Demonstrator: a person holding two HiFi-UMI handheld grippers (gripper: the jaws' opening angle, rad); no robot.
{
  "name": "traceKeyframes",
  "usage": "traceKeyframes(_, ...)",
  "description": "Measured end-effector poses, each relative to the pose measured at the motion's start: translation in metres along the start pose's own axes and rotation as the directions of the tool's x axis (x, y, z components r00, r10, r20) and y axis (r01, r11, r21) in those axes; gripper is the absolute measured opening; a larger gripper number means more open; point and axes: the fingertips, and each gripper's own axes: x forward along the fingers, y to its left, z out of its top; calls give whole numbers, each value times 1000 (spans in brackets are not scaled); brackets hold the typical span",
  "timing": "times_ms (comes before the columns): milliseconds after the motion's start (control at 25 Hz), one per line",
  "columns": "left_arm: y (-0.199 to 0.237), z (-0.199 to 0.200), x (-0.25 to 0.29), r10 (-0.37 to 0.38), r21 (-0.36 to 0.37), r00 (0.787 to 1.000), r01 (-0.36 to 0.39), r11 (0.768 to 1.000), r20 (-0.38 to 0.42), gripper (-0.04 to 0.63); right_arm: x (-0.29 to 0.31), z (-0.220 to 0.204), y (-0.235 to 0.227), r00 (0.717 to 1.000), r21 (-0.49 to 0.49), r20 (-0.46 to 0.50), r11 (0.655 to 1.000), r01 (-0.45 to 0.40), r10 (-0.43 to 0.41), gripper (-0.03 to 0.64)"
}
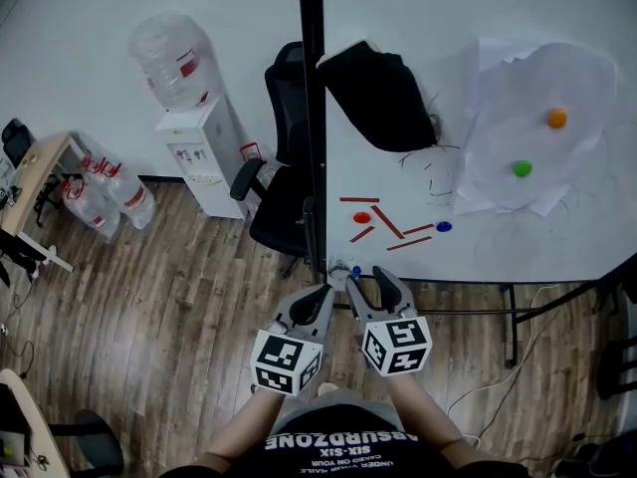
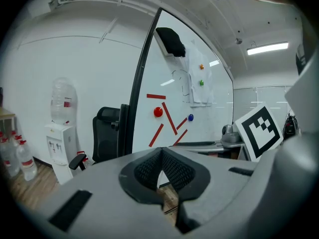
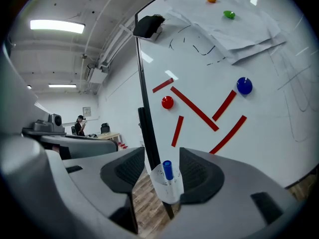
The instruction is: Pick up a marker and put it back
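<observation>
A blue-capped marker (image 3: 167, 170) stands upright in a small white cup (image 3: 168, 189) fixed at the lower left edge of the whiteboard (image 3: 259, 73). My right gripper (image 3: 162, 166) is open, one pad on each side of the cup, and neither pad touches the marker. In the head view the marker's blue cap (image 1: 355, 270) shows just ahead of the right gripper (image 1: 374, 287). My left gripper (image 1: 318, 300) hangs beside it to the left, shut on nothing, and its pads (image 2: 172, 169) meet at the tips.
Red strips (image 1: 387, 221), a red magnet (image 1: 361, 218) and a blue magnet (image 1: 443, 226) sit on the whiteboard. Paper sheets (image 1: 528, 127) hang under an orange and a green magnet. A black office chair (image 1: 282, 182), a water dispenser (image 1: 199, 147) and the board's black post (image 1: 313, 118) stand to the left.
</observation>
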Motion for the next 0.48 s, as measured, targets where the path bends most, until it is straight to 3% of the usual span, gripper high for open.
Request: traceKeyframes(480,4,-4,8,29,-11,1000,-29,1000,-10,8,26,-28,-12,997,-13,-77,1000,-28,27,194)
